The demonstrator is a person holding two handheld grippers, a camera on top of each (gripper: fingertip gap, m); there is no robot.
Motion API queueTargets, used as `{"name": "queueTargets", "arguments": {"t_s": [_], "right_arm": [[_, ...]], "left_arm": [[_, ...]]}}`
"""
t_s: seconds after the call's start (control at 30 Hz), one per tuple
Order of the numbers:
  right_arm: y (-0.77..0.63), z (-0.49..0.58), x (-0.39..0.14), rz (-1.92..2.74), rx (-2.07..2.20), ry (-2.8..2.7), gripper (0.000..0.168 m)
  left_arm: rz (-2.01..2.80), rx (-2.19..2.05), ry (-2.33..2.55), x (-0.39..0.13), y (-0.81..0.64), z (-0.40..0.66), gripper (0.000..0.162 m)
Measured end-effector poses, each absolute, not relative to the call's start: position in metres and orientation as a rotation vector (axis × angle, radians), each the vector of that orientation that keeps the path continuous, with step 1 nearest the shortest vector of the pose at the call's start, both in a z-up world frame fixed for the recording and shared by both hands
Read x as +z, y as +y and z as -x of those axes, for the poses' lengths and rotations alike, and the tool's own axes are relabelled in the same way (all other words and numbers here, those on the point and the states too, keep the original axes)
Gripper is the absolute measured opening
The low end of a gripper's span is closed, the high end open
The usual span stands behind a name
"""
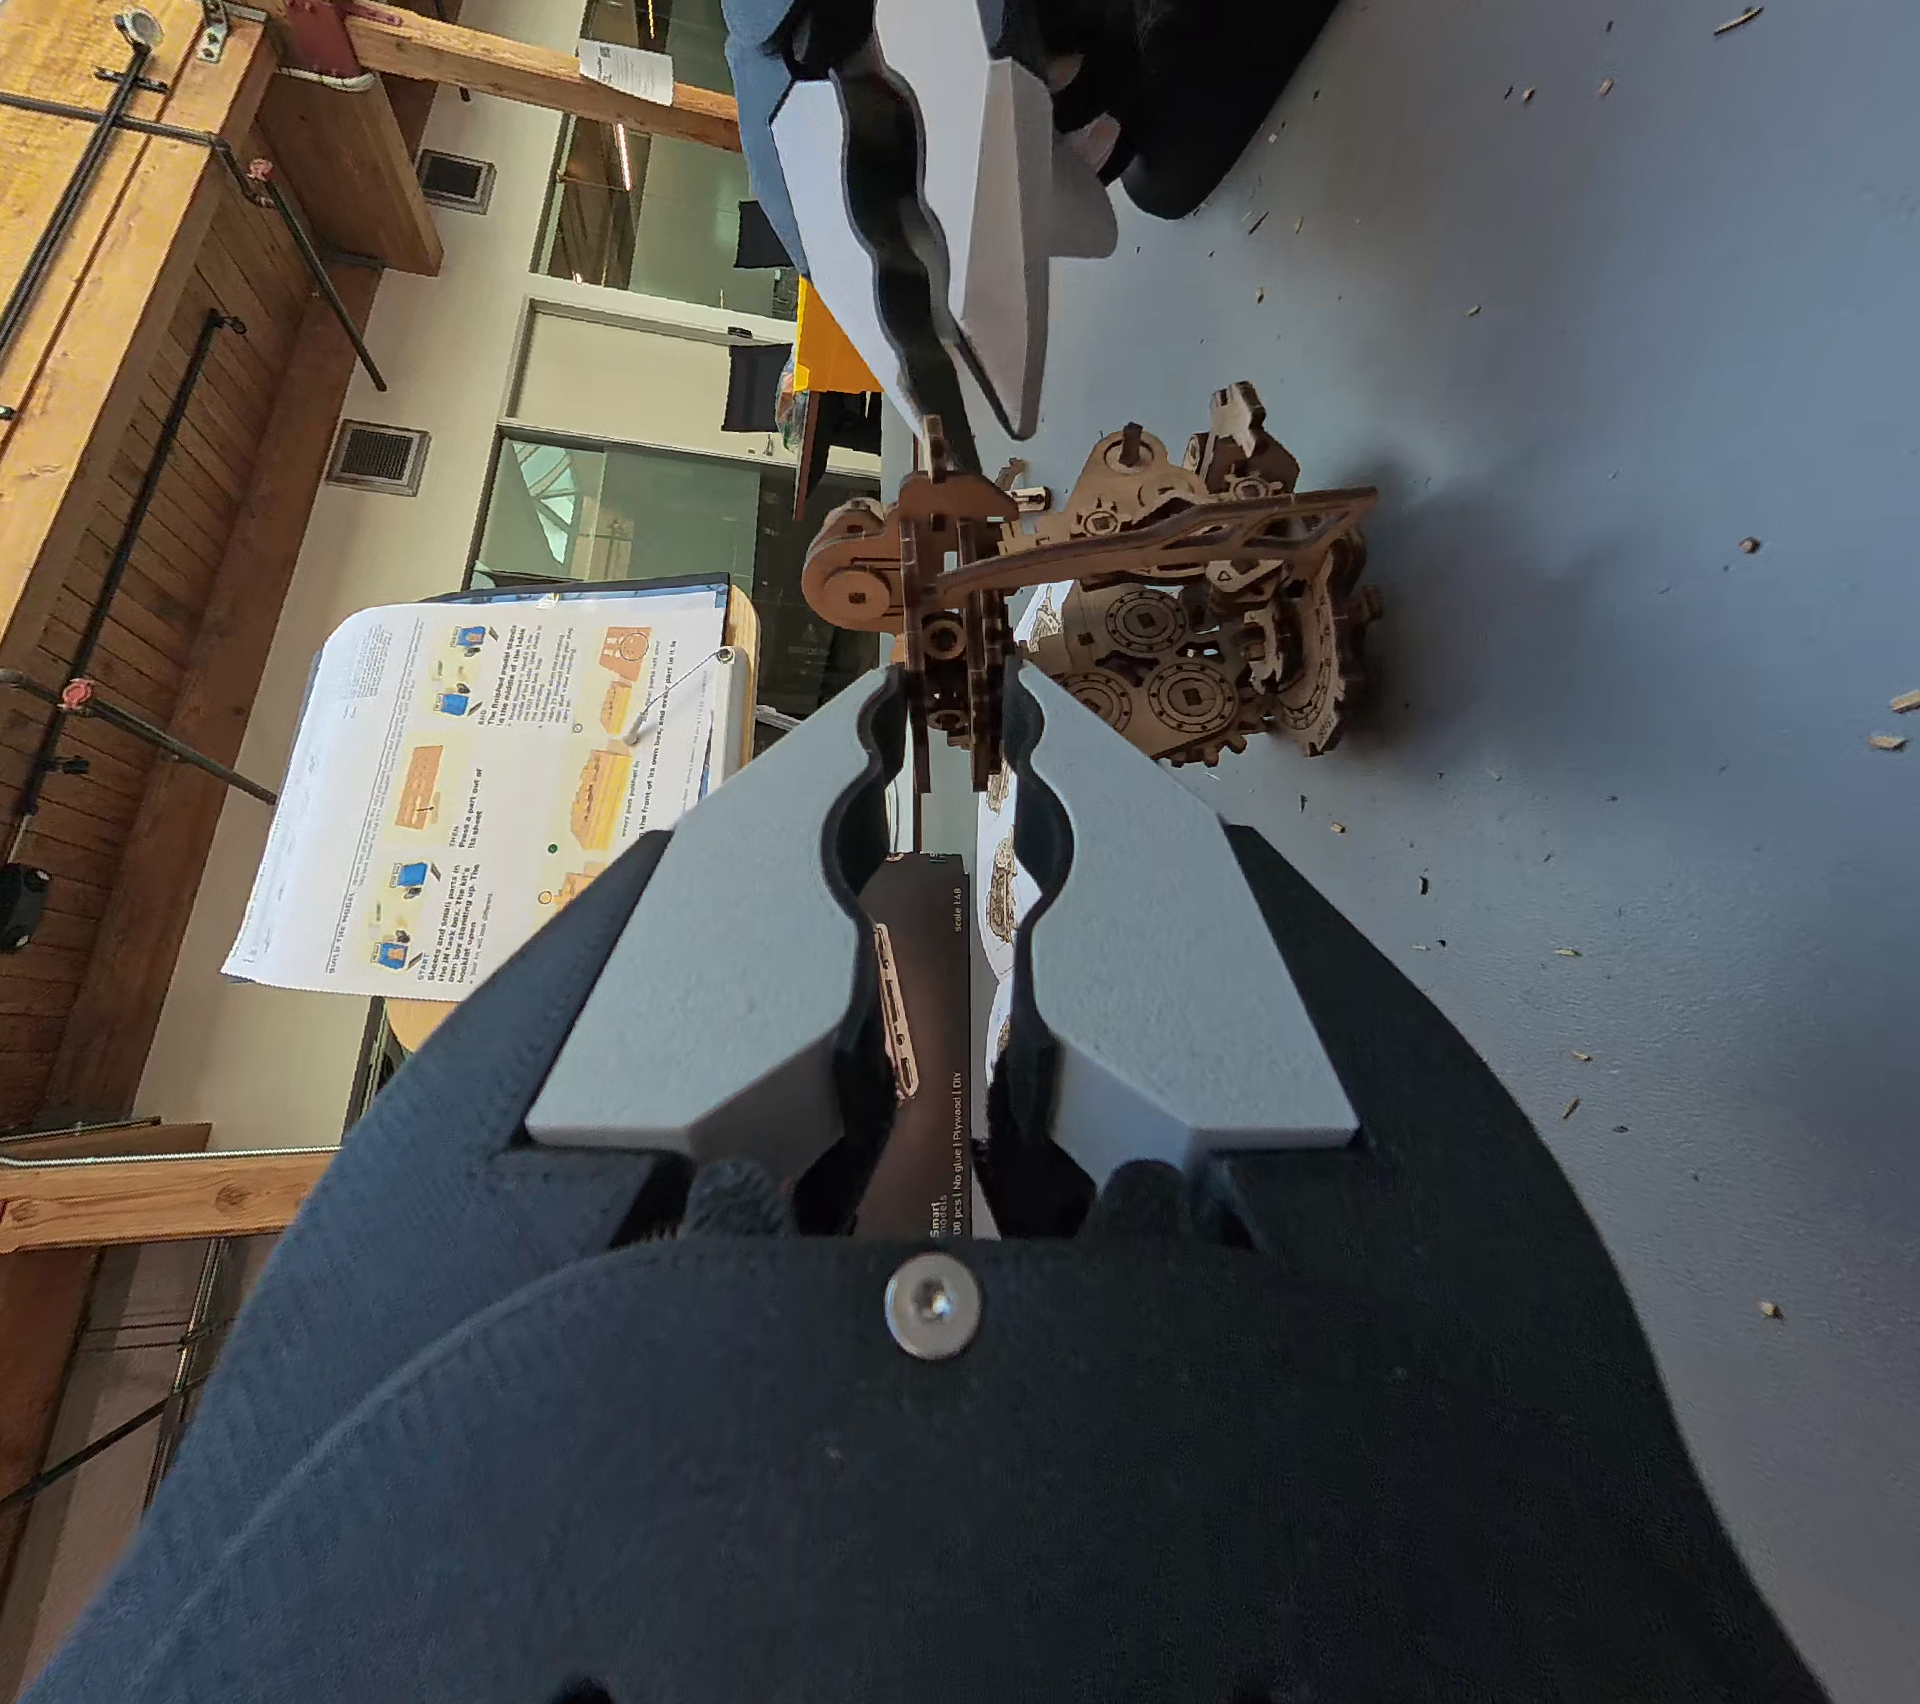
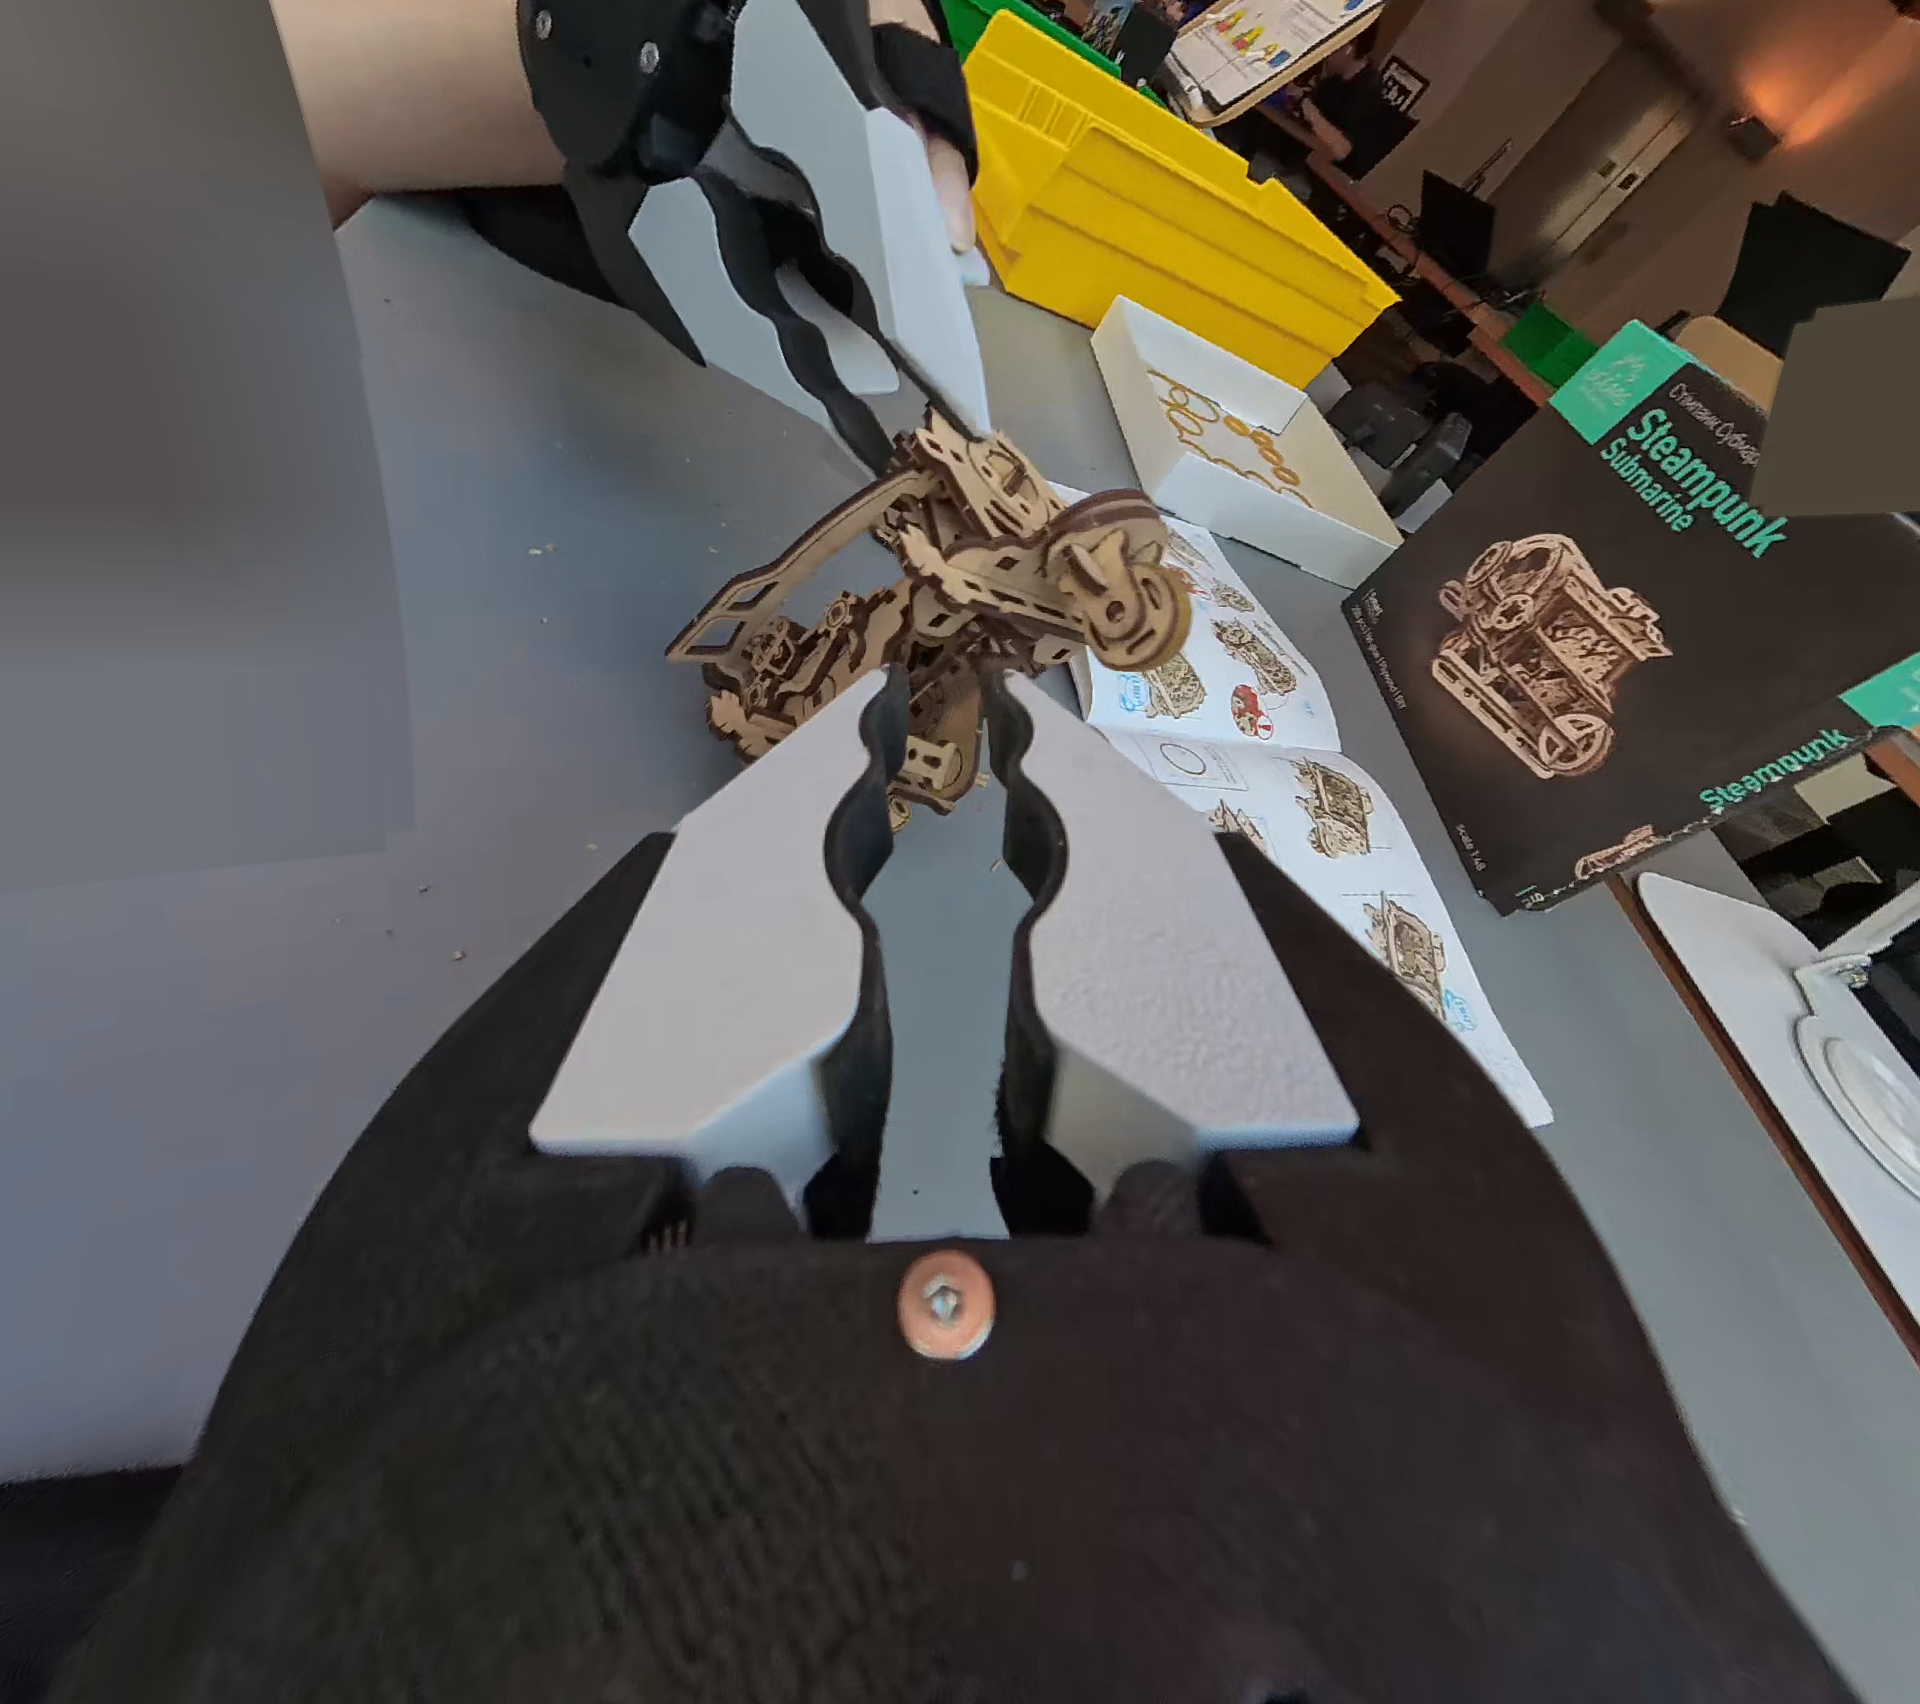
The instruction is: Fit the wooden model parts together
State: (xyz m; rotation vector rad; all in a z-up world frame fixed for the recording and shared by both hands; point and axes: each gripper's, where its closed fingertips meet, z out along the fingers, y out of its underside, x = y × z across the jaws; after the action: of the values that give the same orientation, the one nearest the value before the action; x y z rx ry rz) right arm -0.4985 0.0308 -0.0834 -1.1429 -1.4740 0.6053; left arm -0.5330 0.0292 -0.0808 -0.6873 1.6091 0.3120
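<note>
The wooden model (image 2: 935,584) stands tilted on the grey table (image 2: 582,511). It has a gear-filled base (image 1: 1195,667), a long curved arm (image 1: 1195,542) and a round drum (image 2: 1122,594) at its raised end. My left gripper (image 1: 953,683) is shut on the model's upper framework, and it shows in the right wrist view (image 2: 920,433) pinching the model's top from above. My right gripper (image 2: 945,688) is shut on the model's lower near part, and it shows in the left wrist view (image 1: 961,433) coming down from above. The contact points are partly hidden by the pads.
An open instruction booklet (image 2: 1299,781) lies to the right of the model. A black kit box (image 2: 1621,667), a white tray (image 2: 1132,366) with wooden rings and yellow bins (image 2: 1143,200) stand behind it. An instruction sheet (image 1: 499,781) stands on a stand. Wood chips (image 1: 1735,23) litter the table. My right fingertips sit around 5 cm from my left ones.
</note>
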Motion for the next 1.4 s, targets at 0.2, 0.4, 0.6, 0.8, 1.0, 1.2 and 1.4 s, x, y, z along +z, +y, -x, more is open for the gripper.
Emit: {"name": "queueTargets", "arguments": {"t_s": [0.2, 0.4, 0.6, 0.8, 1.0, 1.2, 1.4], "right_arm": [[0.023, 0.504, -0.093, 1.268, 0.712, -1.532, 0.012], [0.022, 0.507, -0.103, 1.410, 0.834, -1.570, 0.015], [0.023, 0.508, -0.105, 1.456, 0.906, -1.571, 0.013], [0.022, 0.508, -0.106, 1.462, 0.934, -1.582, 0.009], [0.019, 0.508, -0.103, 1.390, 0.920, -1.600, 0.003], [0.018, 0.506, -0.102, 1.339, 0.877, -1.607, 0.002], [0.018, 0.506, -0.103, 1.332, 0.862, -1.606, 0.002]], "left_arm": [[0.680, 0.324, 1.613, -0.081, 0.029, 0.534, 0.016], [0.675, 0.322, 1.614, -0.081, 0.029, 0.534, 0.016], [0.665, 0.326, 1.615, -0.080, 0.026, 0.533, 0.016], [0.668, 0.323, 1.613, -0.080, 0.026, 0.534, 0.016], [0.667, 0.320, 1.613, -0.079, 0.025, 0.534, 0.015], [0.663, 0.324, 1.613, -0.079, 0.024, 0.534, 0.015], [0.637, 0.325, 1.614, -0.078, 0.019, 0.531, 0.015]]}}
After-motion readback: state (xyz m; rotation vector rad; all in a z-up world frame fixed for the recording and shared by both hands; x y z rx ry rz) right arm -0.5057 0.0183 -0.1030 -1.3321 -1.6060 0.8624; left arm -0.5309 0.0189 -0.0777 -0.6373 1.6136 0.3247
